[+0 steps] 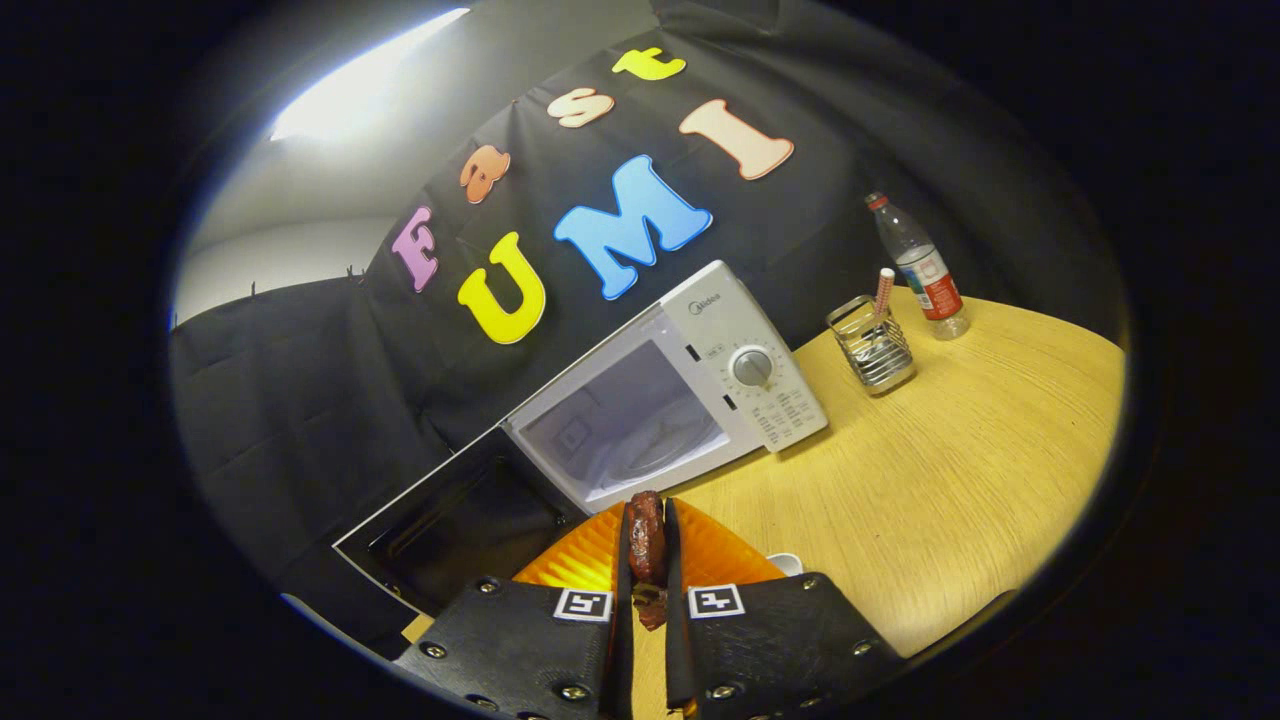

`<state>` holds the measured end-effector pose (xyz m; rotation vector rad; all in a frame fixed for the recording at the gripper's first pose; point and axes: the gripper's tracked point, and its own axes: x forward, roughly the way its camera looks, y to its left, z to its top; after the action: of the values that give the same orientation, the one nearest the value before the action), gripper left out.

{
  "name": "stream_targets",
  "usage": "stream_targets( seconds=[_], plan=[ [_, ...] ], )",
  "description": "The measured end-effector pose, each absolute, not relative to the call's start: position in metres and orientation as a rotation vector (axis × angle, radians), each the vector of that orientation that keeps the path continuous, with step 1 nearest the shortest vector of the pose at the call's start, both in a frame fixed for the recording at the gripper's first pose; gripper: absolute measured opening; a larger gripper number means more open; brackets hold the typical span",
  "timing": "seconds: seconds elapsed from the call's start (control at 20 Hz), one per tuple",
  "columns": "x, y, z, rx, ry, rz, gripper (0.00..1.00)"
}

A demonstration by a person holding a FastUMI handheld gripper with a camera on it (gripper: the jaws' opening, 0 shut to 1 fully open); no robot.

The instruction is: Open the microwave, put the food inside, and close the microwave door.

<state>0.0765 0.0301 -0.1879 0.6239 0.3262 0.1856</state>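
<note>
Gripper view has your tongs (647, 560) pinching the food (646, 535) over the orange plate (720, 555), microwave (690, 395) at twelve o'clock, door (455, 520) open; jolt it and the thin piece slips.

microwave (700, 380) cavity open ahead, door (450, 520) swung aside

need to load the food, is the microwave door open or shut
Open: the microwave door hangs swung out beside the bare cavity.

- Gripper (648, 545): two flat finger plates with a textured surface.
- Round metal screws along plate edges.
- One square black-and-white marker per plate.
</note>
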Motion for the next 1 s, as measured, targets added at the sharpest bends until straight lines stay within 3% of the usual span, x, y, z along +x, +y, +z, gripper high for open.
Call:
stream_targets(
  seconds=[0.5,1.0],
  plan=[
    [0.174,0.114,-0.174,0.422,0.301,0.14,0.13],
    [0.307,0.154,-0.205,0.319,0.288,0.063,0.13]
  ],
)
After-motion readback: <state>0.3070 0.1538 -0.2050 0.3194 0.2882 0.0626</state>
